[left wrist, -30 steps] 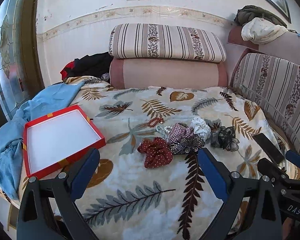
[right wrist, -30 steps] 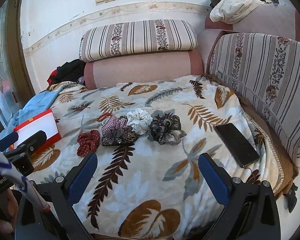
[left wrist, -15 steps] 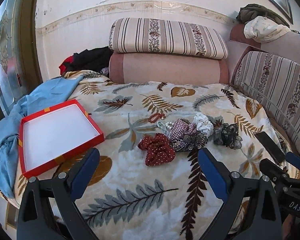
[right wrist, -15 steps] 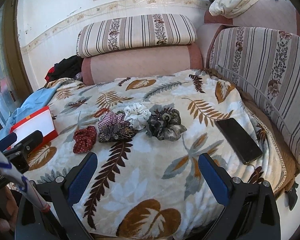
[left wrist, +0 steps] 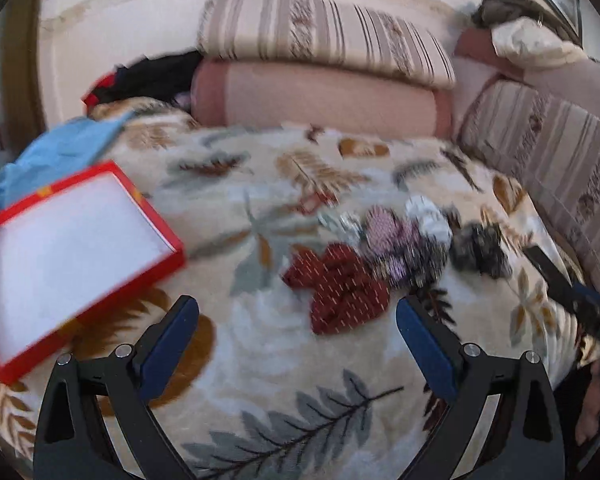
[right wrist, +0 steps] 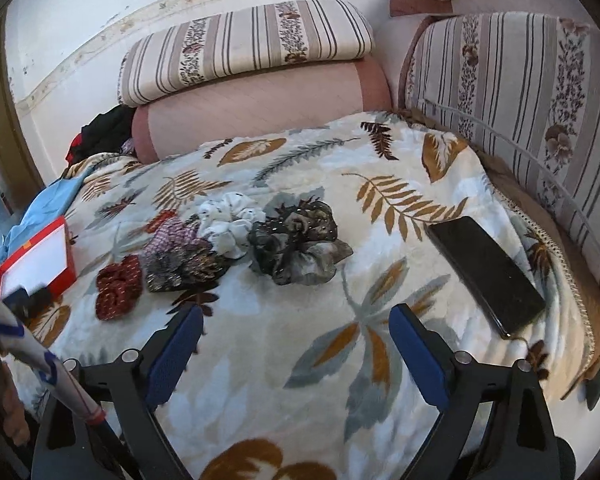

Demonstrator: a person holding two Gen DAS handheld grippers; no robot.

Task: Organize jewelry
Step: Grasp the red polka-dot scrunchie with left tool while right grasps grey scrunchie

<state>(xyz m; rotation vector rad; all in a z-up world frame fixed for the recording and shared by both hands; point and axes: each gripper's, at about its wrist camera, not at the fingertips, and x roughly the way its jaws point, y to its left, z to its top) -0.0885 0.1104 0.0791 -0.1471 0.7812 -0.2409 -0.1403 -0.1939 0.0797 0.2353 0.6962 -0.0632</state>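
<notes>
Several scrunchies lie in a row on the leaf-print blanket: a dark red dotted one, a pink checked one, a white one and a grey-black one. A small red bracelet lies behind them. An open red box with white lining sits at the left. My left gripper is open and empty just in front of the red scrunchie. My right gripper is open and empty in front of the grey scrunchie.
A black phone lies on the blanket at the right. Striped cushions and a pink bolster line the back, a striped sofa back the right. Blue cloth lies behind the box.
Both grippers have moved forward and lower toward the scrunchies, which now look larger. The left wrist view is blurred by motion. Both stay open.
</notes>
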